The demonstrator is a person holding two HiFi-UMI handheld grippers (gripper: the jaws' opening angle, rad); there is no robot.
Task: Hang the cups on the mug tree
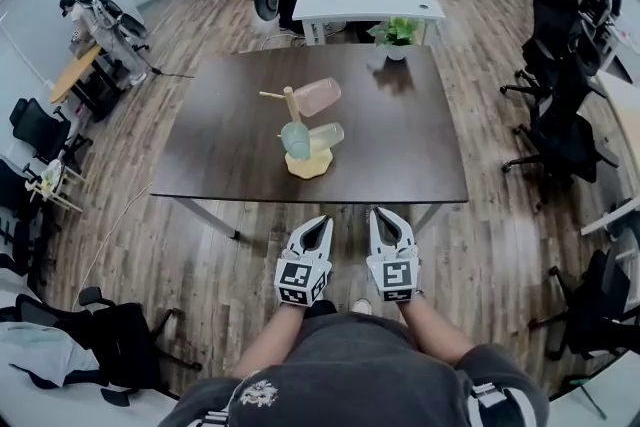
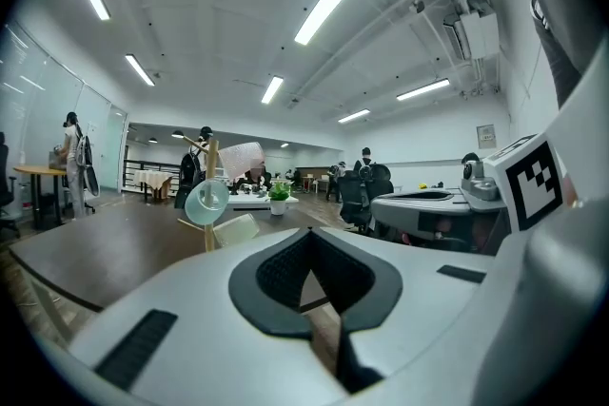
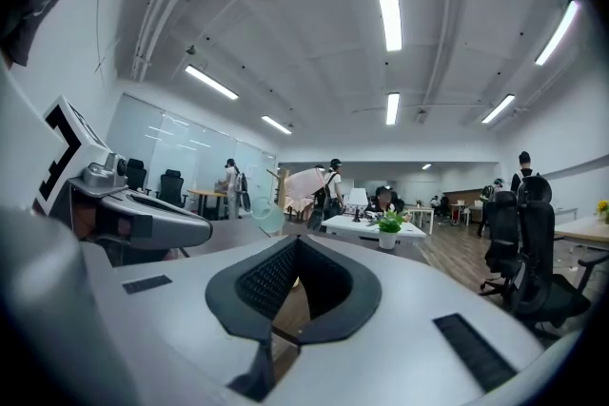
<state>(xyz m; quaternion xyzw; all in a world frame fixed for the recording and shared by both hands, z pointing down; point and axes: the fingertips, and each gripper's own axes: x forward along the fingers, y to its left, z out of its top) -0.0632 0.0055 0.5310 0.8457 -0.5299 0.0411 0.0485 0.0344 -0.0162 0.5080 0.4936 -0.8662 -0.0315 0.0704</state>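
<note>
On the dark brown table [image 1: 400,155] stands a wooden mug tree [image 1: 292,105] on a yellow base [image 1: 308,165]. A pink cup [image 1: 318,96] hangs high on it, with a teal cup [image 1: 295,140] and a pale green cup [image 1: 327,135] lower down. My left gripper [image 1: 322,220] and right gripper [image 1: 384,213] are side by side short of the table's near edge, both shut and empty. The left gripper view has the tree [image 2: 210,195] and teal cup [image 2: 206,202] ahead to the left. In the right gripper view the pink cup [image 3: 304,183] is far ahead.
A potted plant [image 1: 396,35] stands at the table's far edge. Behind it is a white table [image 1: 370,0] with a lamp and a seated person. Black office chairs [image 1: 560,115] line the right side. More chairs and a desk [image 1: 70,75] are at the left.
</note>
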